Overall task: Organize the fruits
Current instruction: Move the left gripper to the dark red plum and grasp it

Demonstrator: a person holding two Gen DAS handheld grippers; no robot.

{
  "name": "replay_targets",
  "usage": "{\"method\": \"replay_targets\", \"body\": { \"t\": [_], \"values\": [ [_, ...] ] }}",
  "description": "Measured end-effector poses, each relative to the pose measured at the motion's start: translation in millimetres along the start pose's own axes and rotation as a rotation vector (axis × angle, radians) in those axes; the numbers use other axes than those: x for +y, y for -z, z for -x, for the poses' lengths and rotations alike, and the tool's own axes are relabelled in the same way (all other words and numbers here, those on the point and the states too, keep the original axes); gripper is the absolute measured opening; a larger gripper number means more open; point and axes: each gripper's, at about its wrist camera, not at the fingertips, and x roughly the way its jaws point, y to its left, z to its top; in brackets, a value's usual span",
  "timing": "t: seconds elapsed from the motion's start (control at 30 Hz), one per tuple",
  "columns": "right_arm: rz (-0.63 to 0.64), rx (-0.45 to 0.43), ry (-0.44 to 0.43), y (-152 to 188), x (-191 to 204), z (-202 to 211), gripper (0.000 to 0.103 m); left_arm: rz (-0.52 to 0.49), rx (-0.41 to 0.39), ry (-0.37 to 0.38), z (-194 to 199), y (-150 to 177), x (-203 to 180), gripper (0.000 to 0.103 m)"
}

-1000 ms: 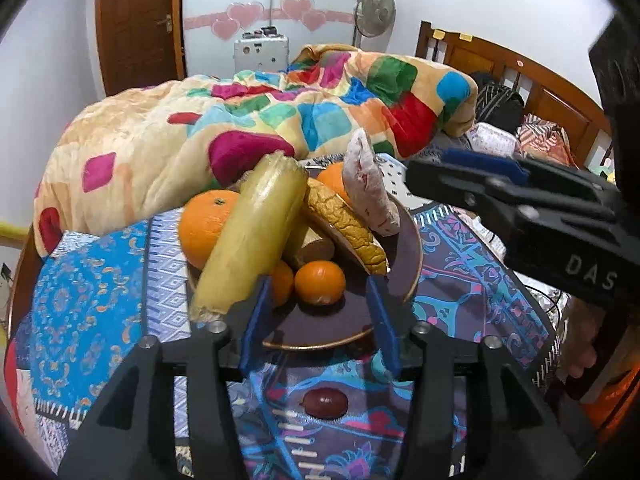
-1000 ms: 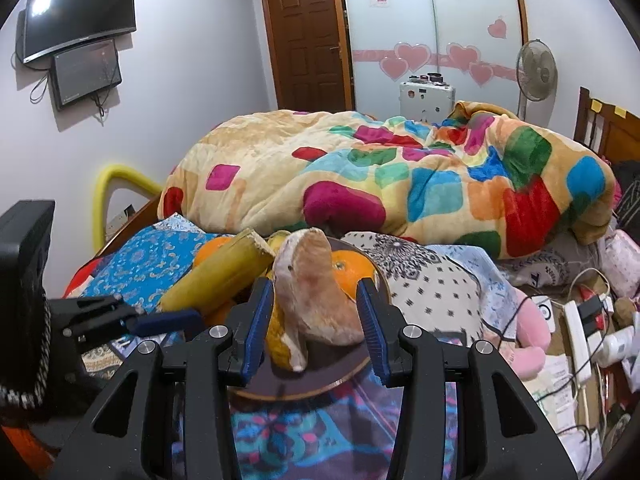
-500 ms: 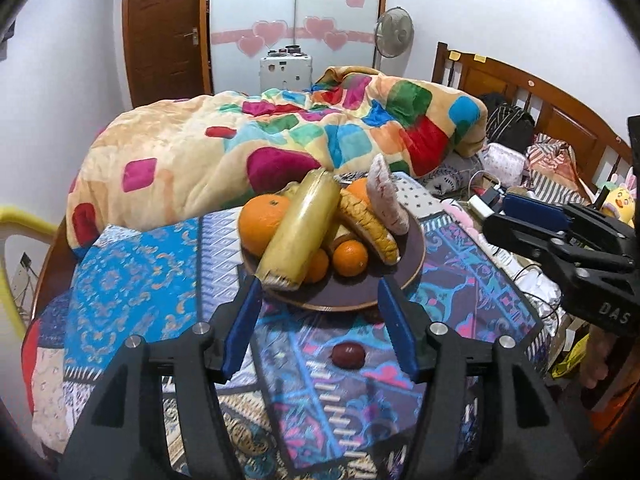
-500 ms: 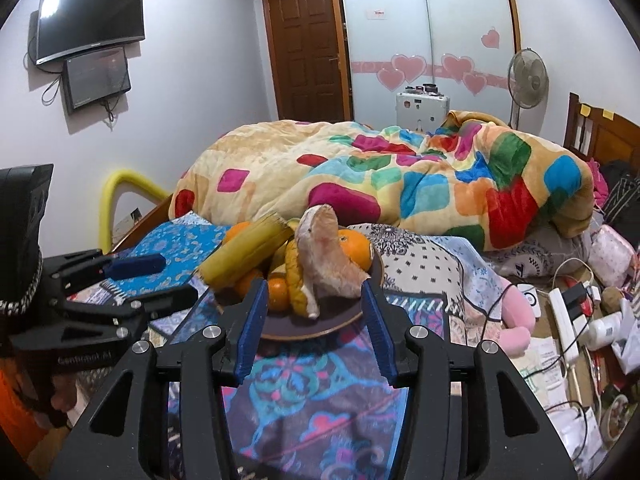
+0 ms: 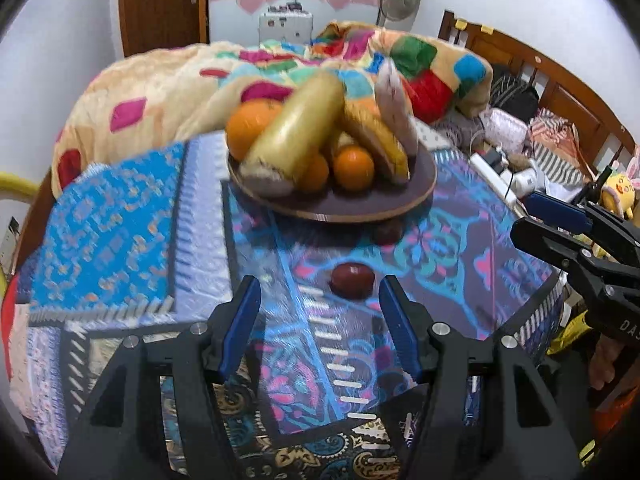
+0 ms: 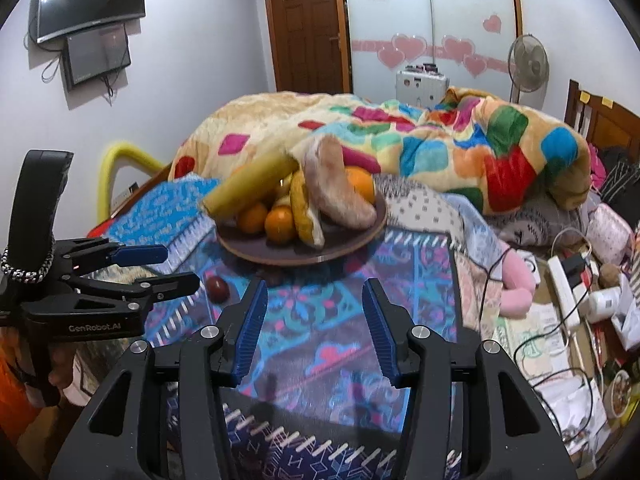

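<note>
A dark round plate holds oranges, a long yellow fruit, a banana and a pale wrapped piece; it also shows in the right wrist view. A small dark red fruit lies loose on the patterned cloth in front of the plate, and shows in the right wrist view. Another dark fruit sits at the plate's near edge. My left gripper is open and empty, just short of the red fruit. My right gripper is open and empty, back from the plate.
The table is covered by a blue and purple patterned cloth. A bed with a colourful blanket lies behind it. Cables, a power strip and clutter lie to the right of the table.
Both grippers have pulled back from the plate toward the table's near edge. The left gripper has tilted down toward the loose red fruit.
</note>
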Motion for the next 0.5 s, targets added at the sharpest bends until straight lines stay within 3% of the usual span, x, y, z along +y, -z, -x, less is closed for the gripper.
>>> {"method": "replay_targets", "body": {
  "t": [0.2, 0.37, 0.43, 0.5],
  "values": [
    [0.001, 0.050, -0.011, 14, 1, -17, 0.046, -0.017, 0.011, -0.006, -17, 1, -7, 0.061],
    [0.004, 0.073, -0.025, 15, 3, -28, 0.046, -0.033, -0.003, 0.019, -20, -2, -9, 0.043],
    [0.010, 0.081, -0.031, 14, 6, -34, 0.046, -0.045, -0.009, 0.041, -19, -1, -11, 0.030],
    [0.019, 0.090, -0.037, 12, 9, -39, 0.046, -0.054, -0.017, 0.047, -16, -1, -12, 0.027]
  ]
}}
